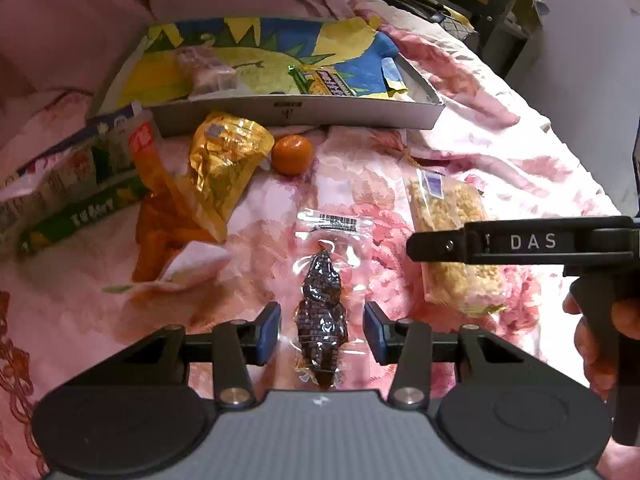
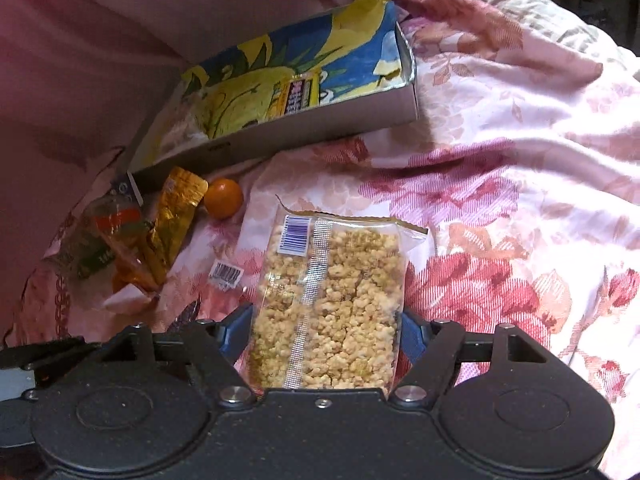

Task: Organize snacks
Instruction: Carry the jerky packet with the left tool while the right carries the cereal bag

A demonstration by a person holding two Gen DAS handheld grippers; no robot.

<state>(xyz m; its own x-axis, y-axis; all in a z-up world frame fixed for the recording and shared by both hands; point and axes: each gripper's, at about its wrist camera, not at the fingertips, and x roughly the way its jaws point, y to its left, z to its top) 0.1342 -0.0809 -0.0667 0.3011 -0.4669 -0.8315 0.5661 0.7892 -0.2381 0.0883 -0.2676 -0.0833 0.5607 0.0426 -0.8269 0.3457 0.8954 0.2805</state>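
Note:
A clear packet with a dark snack [image 1: 321, 316] lies on the floral bedspread between the blue pads of my left gripper [image 1: 322, 334], which is open with a gap on each side. My right gripper [image 2: 325, 338] straddles a clear pack of yellow puffed-grain bars [image 2: 332, 304]; its blue pads touch both sides of the pack, which rests on the bedspread. That pack [image 1: 452, 240] and the right gripper's body [image 1: 520, 242] also show in the left wrist view. A shallow grey box [image 1: 300, 114] lined with a yellow-blue bag stands further back and holds a snack bar [image 1: 324, 82].
A gold pouch [image 1: 224, 164], a tangerine [image 1: 292, 155], an orange snack bag [image 1: 160, 216] and a green packet [image 1: 76, 200] lie left of centre. The box also shows in the right wrist view [image 2: 280, 132]. Pink pillows rise behind. Dark furniture stands at the far right.

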